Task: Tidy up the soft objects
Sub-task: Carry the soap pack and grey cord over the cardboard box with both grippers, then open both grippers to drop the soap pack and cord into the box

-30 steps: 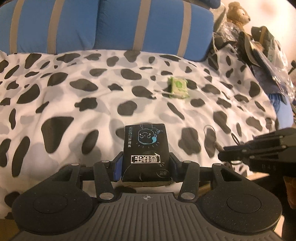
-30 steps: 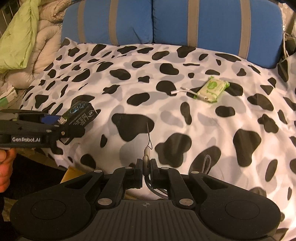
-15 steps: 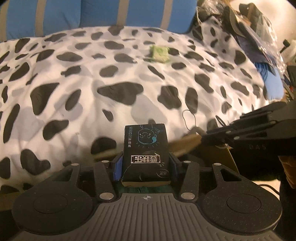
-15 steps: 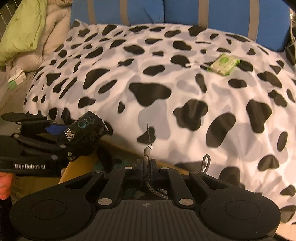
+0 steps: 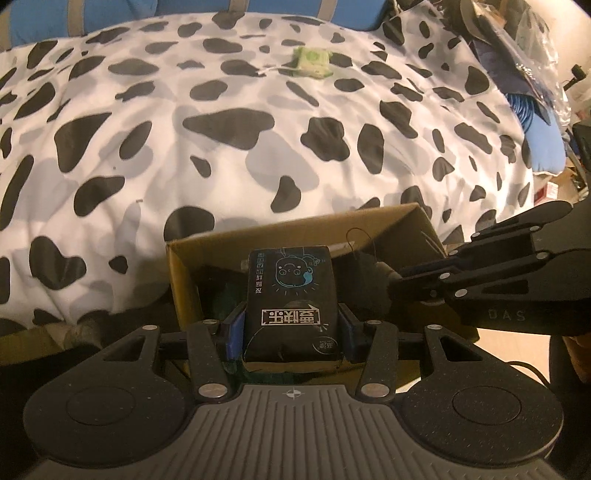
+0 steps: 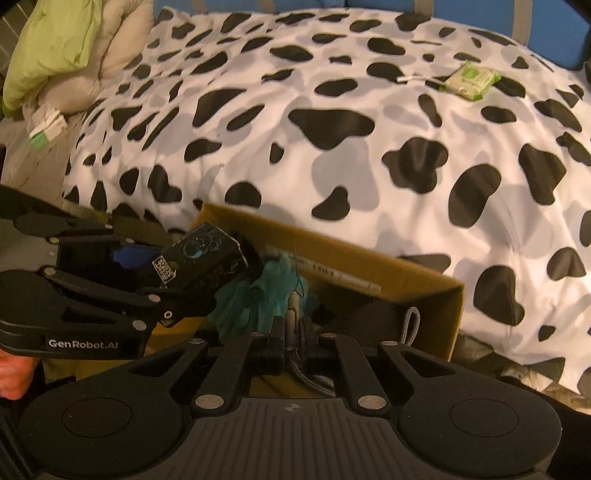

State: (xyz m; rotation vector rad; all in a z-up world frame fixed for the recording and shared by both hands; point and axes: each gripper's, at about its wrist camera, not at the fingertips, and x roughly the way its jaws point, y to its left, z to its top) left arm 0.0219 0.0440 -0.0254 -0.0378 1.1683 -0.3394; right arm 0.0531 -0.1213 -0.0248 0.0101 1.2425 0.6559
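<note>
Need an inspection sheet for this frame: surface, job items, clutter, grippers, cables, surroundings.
Surface: cow-print black-and-white bedspread, rumpled.
Job's things: black tissue pack with cartoon face above open brown cardboard box; teal fluffy item inside box; green wipes pack on bedspread.
Clutter: white pen-like stick in box.
Grippers: left gripper shut on tissue pack; right gripper shut on grey braided cord.
Cables: thin white cable beside wipes pack.
Surroundings: blue striped cushions; lime-green pillow.

"GenRobot.AI" stood in white on the left gripper (image 6: 207, 291); "DAS" was embossed on the right gripper (image 5: 397, 282); the black packet (image 5: 293, 299) bore Chinese characters I could not read.
</note>
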